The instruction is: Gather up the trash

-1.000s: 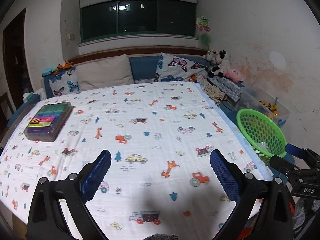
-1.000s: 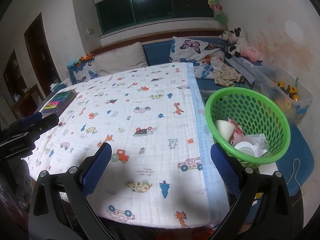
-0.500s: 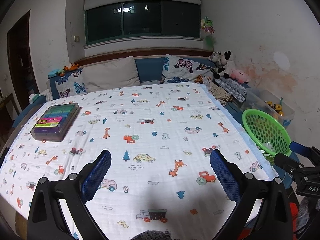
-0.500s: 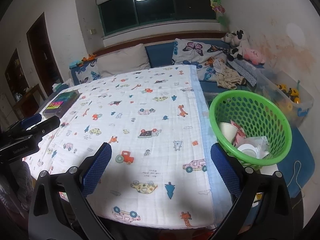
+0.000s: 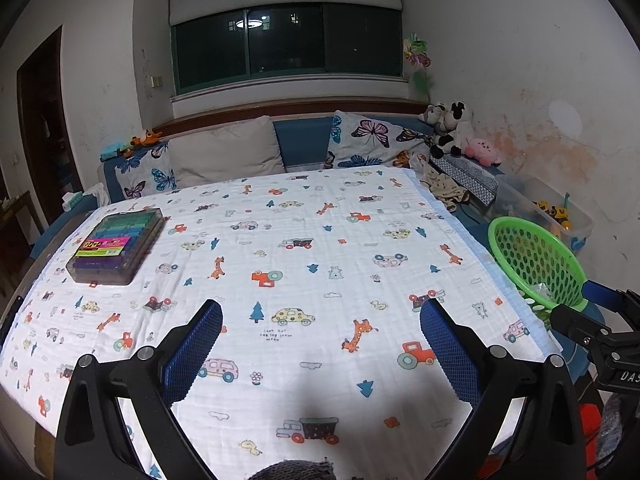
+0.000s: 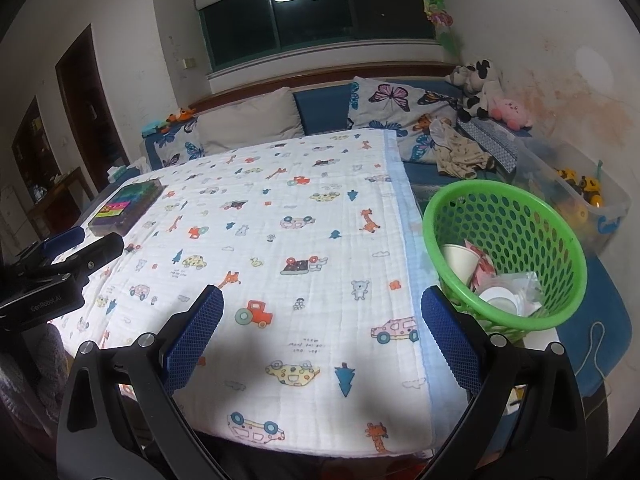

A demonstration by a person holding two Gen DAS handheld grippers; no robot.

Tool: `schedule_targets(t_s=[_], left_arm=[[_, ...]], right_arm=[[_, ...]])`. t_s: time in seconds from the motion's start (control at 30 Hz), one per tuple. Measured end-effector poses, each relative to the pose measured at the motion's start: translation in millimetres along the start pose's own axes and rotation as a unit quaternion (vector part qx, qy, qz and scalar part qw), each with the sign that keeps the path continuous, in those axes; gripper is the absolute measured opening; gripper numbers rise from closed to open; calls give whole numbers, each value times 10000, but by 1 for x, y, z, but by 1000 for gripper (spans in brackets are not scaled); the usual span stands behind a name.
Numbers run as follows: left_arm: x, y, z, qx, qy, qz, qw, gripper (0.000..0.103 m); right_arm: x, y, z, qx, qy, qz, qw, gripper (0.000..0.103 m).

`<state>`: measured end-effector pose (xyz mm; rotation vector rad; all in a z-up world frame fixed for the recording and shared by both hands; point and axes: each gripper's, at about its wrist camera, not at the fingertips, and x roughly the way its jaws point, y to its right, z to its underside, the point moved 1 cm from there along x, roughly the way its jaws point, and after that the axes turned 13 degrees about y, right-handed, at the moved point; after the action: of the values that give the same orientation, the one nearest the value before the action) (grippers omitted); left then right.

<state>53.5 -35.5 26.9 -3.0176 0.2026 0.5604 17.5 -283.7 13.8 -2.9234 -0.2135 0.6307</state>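
A green mesh basket (image 6: 560, 240) stands off the table's right edge; it also shows in the left wrist view (image 5: 536, 256). Inside it lie a paper cup (image 6: 460, 258), a white lid (image 6: 498, 298), a red-printed wrapper and clear plastic. My left gripper (image 5: 320, 336) is open and empty, held above the near part of the cartoon-print cloth (image 5: 304, 264). My right gripper (image 6: 322, 330) is open and empty, above the cloth's near right part, left of the basket. Each gripper shows in the other's view, the right one (image 5: 596, 320) and the left one (image 6: 64, 264).
A box of coloured pens (image 5: 116, 246) lies at the table's left. Behind are a sofa with butterfly pillows (image 5: 376, 142), plush toys (image 5: 456, 128), crumpled cloth (image 6: 460, 152) and a clear bin of toy vehicles (image 6: 580, 192) by the right wall.
Both grippers have drawn back and risen a little from the table, so the room looks farther and more of the cloth shows. Both stay open and empty.
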Motion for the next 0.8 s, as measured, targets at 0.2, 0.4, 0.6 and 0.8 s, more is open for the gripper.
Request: schedule_targets(t_s=[0.2, 0.4, 0.6, 0.8], left_arm=[[-1, 0, 1, 23, 25, -21, 10000, 96], [-1, 1, 1, 26, 27, -23, 10000, 96], [-2, 0, 2, 22, 23, -31, 10000, 96], [-2, 0, 2, 20, 30, -39, 10000, 96]], right_arm=[[0, -1, 0, 10, -2, -29, 10000, 98], [0, -1, 0, 8, -9, -40, 10000, 98], [0, -1, 1, 18, -15, -54, 10000, 98], [0, -1, 1, 28, -15, -53, 10000, 98]])
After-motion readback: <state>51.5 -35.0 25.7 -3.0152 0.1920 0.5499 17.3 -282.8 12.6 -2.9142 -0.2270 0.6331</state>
